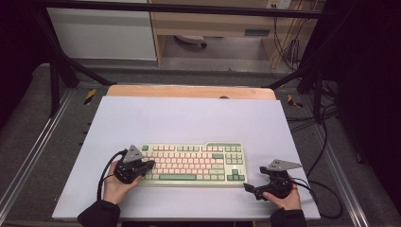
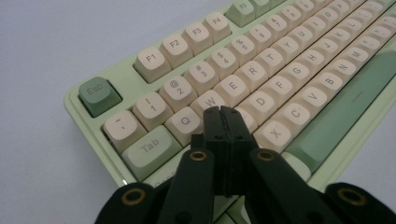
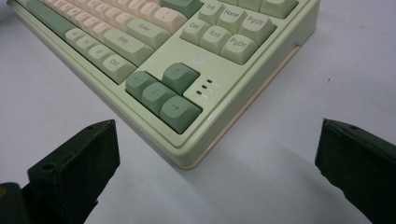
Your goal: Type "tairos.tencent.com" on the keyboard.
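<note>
Item: keyboard (image 1: 193, 163) — compact mechanical type, pale green case, cream and green keycaps. Lying flat and square on the white table (image 1: 189, 118), toward the near edge, between the two hands.

Left gripper (image 2: 221, 112): jaws clenched tight, nothing between them, tips over the left end of the key field, just above the A and S region (whether touching a cap or hovering, cannot tell). Seen from above at (image 1: 150, 164), over the board's left end.

Right gripper (image 1: 247, 187): jaws released, standing wide, nothing between them, near the front right corner of the board by the arrow keys (image 3: 163, 91), apart from the case.

Handling, by judgement:
- Weight — likely moderate; rigid plastic shell, no flex expected along its length.
- Surface — smooth case walls, probably slippery against hard pads; matte caps offer a little more bite.
- Fragility — case sturdy; keycaps the weak point, liable to pop off or register presses if squeezed or dragged sideways.
- Hold points — the raised rim of the case at the short ends or the front right corner, where the wall shows bare (not the caps). For shifting, a push on the side wall probably safer than a pinch.
- Pressing — closed tips narrow enough for a single key; straight-down approach advised to avoid catching a neighbour.
</note>
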`<control>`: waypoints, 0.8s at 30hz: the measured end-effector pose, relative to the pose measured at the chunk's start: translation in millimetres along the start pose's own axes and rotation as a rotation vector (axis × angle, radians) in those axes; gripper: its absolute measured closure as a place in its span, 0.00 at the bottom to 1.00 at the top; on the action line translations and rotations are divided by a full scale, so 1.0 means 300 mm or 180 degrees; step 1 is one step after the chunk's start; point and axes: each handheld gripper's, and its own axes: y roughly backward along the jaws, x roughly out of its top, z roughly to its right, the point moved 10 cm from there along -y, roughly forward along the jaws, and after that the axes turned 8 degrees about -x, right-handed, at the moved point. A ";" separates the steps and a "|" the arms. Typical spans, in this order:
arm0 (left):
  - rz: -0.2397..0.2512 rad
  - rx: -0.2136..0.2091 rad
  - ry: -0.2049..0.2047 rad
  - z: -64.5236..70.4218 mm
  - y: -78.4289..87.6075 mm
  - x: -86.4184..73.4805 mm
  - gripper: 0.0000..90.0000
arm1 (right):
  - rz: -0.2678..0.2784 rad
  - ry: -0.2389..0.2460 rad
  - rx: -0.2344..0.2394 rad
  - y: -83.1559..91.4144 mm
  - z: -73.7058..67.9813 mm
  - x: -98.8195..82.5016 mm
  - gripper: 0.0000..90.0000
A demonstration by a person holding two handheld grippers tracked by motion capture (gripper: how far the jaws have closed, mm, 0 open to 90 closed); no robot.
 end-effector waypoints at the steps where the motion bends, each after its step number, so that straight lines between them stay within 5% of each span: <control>1: 0.0001 -0.0003 0.0004 0.000 0.001 0.000 1.00 | -0.0007 -0.0014 0.0001 0.000 -0.001 0.000 0.00; 17: 0.0136 -0.0049 0.0010 0.013 0.041 0.009 1.00 | 0.0071 0.0041 -0.0018 0.010 -0.031 0.043 0.01; 24: 0.0146 -0.0050 0.0010 0.012 0.042 0.009 1.00 | 0.0151 0.0110 0.0022 0.008 -0.090 0.101 0.17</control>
